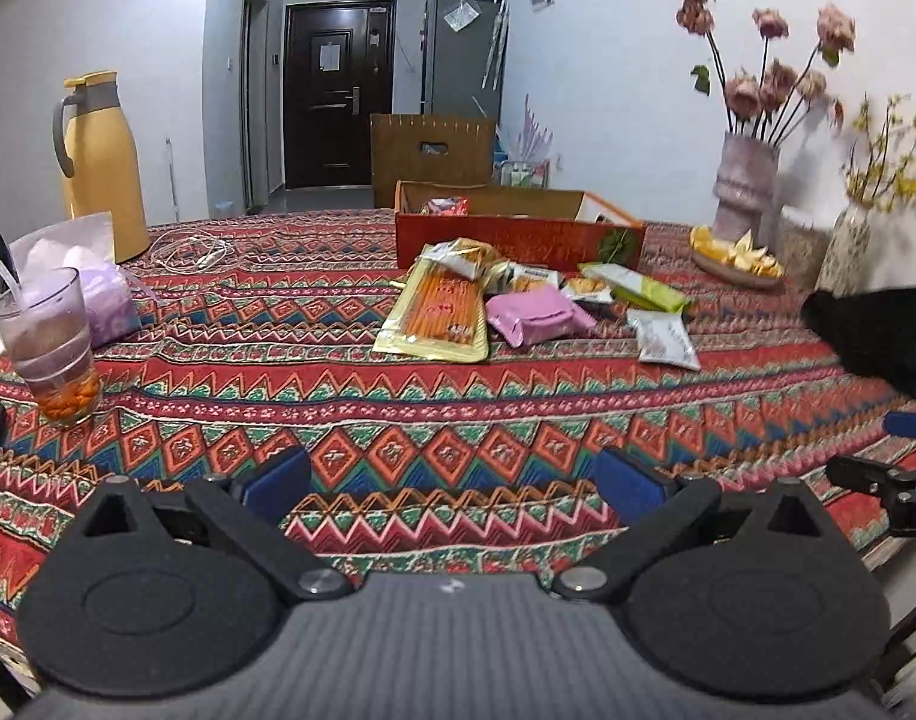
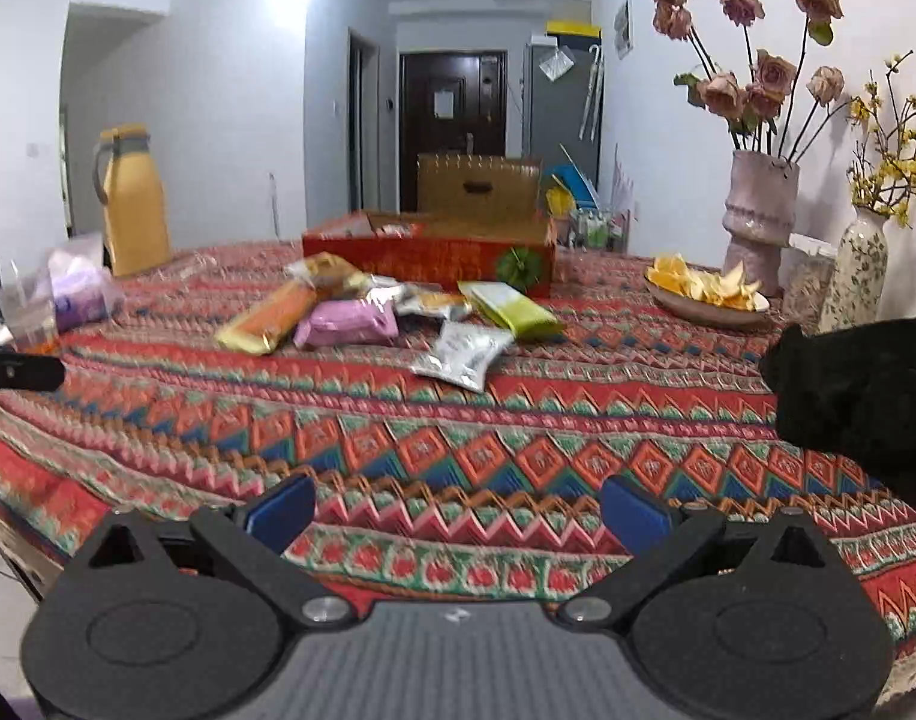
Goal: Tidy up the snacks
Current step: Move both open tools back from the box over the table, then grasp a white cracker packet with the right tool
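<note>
On the worktop (image 1: 398, 420): snack packets (image 1: 535, 312) loose beside red box (image 1: 517, 240).
Tongs: left tongs (image 1: 452, 480), right tongs (image 2: 458, 507) both released, empty.
Advice: take one packet squarely.

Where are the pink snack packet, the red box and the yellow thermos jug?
pink snack packet (image 1: 535, 315), left wrist view, middle of its top face.
red box (image 1: 517, 243), left wrist view, its front wall.
yellow thermos jug (image 1: 107, 180), left wrist view, its body.
</note>
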